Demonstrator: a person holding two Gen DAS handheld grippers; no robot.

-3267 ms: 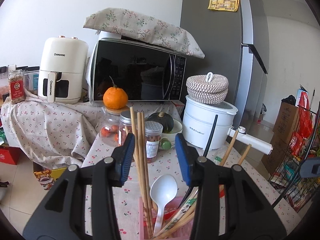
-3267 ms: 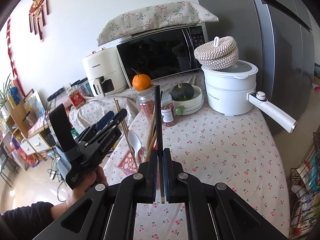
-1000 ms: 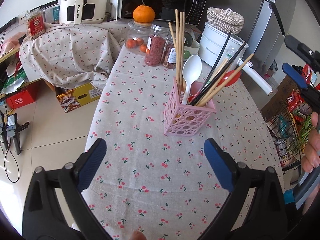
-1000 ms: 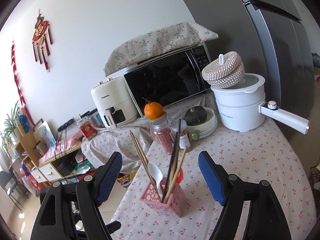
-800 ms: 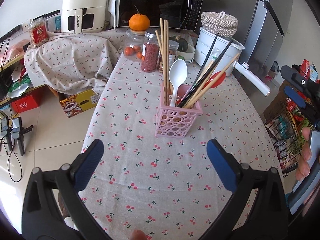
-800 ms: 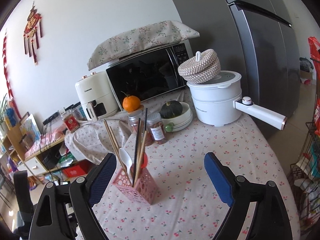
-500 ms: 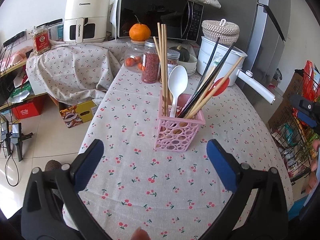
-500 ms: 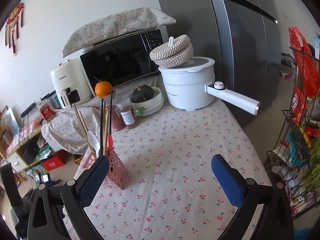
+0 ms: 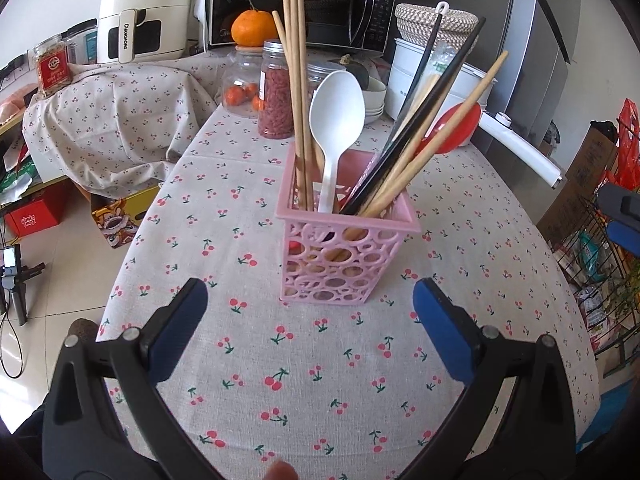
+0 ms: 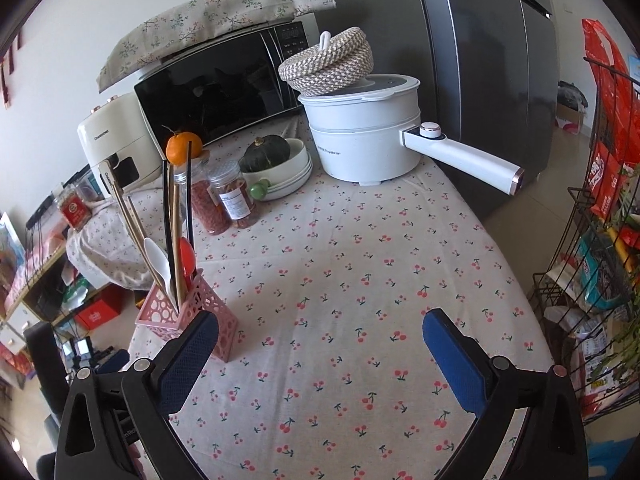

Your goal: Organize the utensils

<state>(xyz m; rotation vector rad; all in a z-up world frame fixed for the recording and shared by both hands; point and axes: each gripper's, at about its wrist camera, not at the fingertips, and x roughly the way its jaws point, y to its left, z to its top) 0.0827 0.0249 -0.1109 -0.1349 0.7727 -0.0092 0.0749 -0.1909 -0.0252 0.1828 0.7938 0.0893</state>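
A pink perforated utensil holder [image 9: 344, 256] stands on the cherry-print tablecloth [image 9: 280, 380]. It holds wooden chopsticks [image 9: 296, 80], a white spoon [image 9: 336, 120], black chopsticks [image 9: 424, 120] and a red spoon [image 9: 456, 128]. My left gripper [image 9: 310, 312] is wide open and empty, just in front of the holder. My right gripper [image 10: 320, 340] is wide open and empty above the table, with the holder [image 10: 188, 316] at its left finger.
Jars [image 9: 276, 96], a bowl with a dark squash [image 10: 276, 160], a white electric pot [image 10: 368, 140] with a long handle, a microwave [image 10: 224, 92] and an air fryer [image 9: 140, 12] stand at the back. A wire rack [image 10: 600, 240] stands right of the table.
The right gripper let go of the black chopstick, which now stands in the holder. Both grippers opened wide and drew back; the left one has since come closer to the holder.
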